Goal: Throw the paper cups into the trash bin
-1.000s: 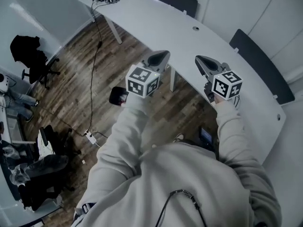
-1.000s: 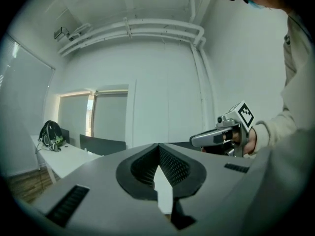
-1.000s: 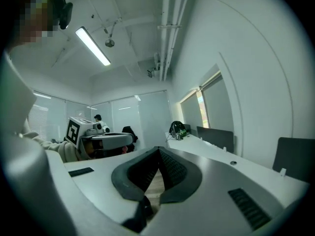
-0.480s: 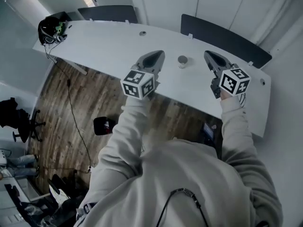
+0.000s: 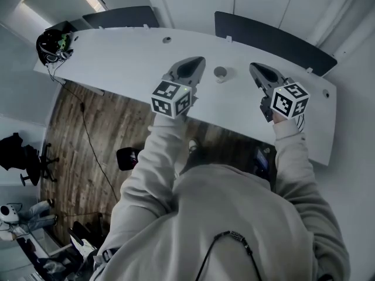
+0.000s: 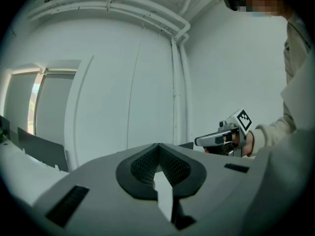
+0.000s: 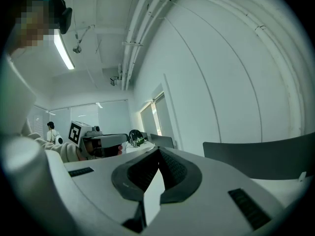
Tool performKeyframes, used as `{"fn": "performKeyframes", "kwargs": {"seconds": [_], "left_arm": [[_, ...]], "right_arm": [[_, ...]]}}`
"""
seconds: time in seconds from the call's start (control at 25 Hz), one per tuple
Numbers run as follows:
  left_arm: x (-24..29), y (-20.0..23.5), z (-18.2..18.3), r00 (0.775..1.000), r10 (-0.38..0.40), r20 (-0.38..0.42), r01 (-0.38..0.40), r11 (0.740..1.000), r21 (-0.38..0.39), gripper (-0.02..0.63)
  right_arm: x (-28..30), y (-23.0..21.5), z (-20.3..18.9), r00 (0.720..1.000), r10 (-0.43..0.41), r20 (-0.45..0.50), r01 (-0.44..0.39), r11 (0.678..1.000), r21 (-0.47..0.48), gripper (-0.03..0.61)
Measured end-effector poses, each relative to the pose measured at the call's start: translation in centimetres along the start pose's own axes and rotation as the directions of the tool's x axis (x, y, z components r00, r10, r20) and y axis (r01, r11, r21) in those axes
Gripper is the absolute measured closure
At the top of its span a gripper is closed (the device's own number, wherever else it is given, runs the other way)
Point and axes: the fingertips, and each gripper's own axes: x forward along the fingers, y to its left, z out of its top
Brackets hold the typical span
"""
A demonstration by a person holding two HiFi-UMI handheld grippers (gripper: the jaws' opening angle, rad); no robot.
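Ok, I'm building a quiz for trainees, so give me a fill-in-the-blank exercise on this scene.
1. The paper cup stands on the long white ___.
2. In the head view it sits ___ the left gripper and the right gripper.
3. Both grippers' jaws are ___, with nothing held.
Missing words: table; between; shut.

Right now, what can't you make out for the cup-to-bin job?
Trash bin: in no view. Dark object on floor, head view: too small to identify.
Paper cup: tiny in head view, contents unreadable; gripper views miss it, the left hand-held gripper and right hand-held gripper filling their lower frames.
Floor near table: person's torso covers it.
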Motion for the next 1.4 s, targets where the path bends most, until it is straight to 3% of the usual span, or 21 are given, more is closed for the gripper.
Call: {"fn": "performKeyframes", "kwargs": {"seconds": [0.4, 0.76, 1.04, 1.4], "left_arm": [[6.3, 8.1, -0.5, 0.998, -0.061, -0.004, 0.061, 0.998, -0.005, 0.614], [12.8, 17.4, 0.3, 0.985, -0.174, -0.009, 0.173, 0.985, -0.008, 0.614], [18.8, 17.0, 0.2, 0.956, -0.294, 0.001, 0.294, 0.956, -0.017, 0.612], [22.4, 18.4, 0.3, 0.952, -0.305, -0.014, 0.304, 0.952, -0.033, 0.612]], "right_arm": [[8.5, -4.0, 0.5, 0.999, -0.02, -0.03, 0.019, 1.0, -0.011, 0.561], [17.0, -8.1, 2.5, 0.991, -0.129, -0.032, 0.129, 0.992, 0.006, 0.561], [17.9, -12.4, 4.5, 0.981, -0.196, -0.008, 0.196, 0.98, 0.026, 0.561], [20.2, -15.6, 4.1, 0.985, -0.17, -0.025, 0.171, 0.983, 0.063, 0.56]]}}
